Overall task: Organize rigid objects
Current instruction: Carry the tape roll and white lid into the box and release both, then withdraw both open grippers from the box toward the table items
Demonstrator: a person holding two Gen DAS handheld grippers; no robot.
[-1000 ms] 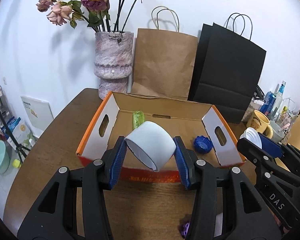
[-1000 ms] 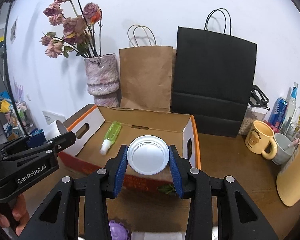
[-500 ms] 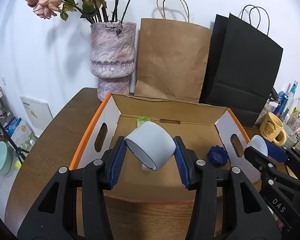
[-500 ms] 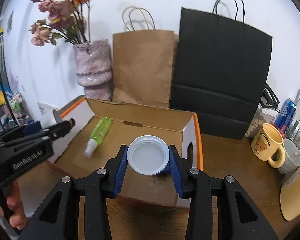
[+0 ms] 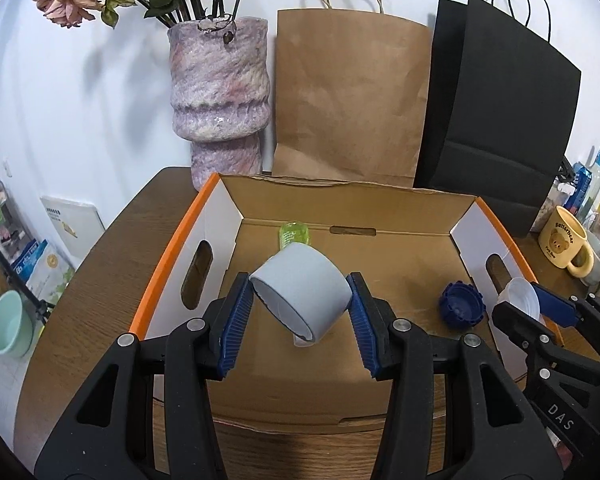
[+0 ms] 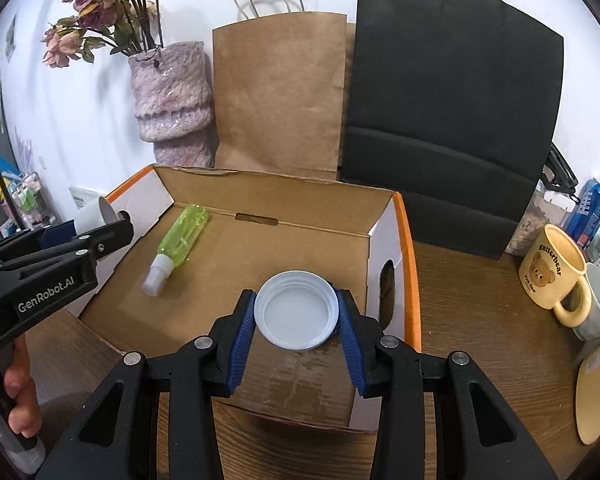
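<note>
My left gripper (image 5: 300, 304) is shut on a pale grey-blue cylinder (image 5: 302, 294), tilted, held over the open cardboard box (image 5: 416, 364). My right gripper (image 6: 297, 314) is shut on a white round lid (image 6: 296, 310), hollow side facing the camera, above the box's right part. Inside the box lie a green spray bottle (image 6: 180, 236) at the back left and a dark blue cap (image 5: 460, 306) at the right. In the left wrist view the right gripper (image 5: 536, 304) with the white lid (image 5: 518, 298) hangs by the box's right wall. The left gripper (image 6: 108, 220) shows at the left of the right wrist view.
The box (image 6: 410, 260) has orange rims and stands on a brown wooden table (image 6: 472, 308). Behind it stand a pink vase (image 5: 220, 92), a brown paper bag (image 5: 348, 100) and a black paper bag (image 6: 452, 100). A yellow bear mug (image 6: 556, 276) stands at the right. A person's hand (image 6: 16, 400) grips the left handle.
Both grippers have moved forward and down over the box, each still holding its object. The box's near wall has slid to the bottom of both views.
</note>
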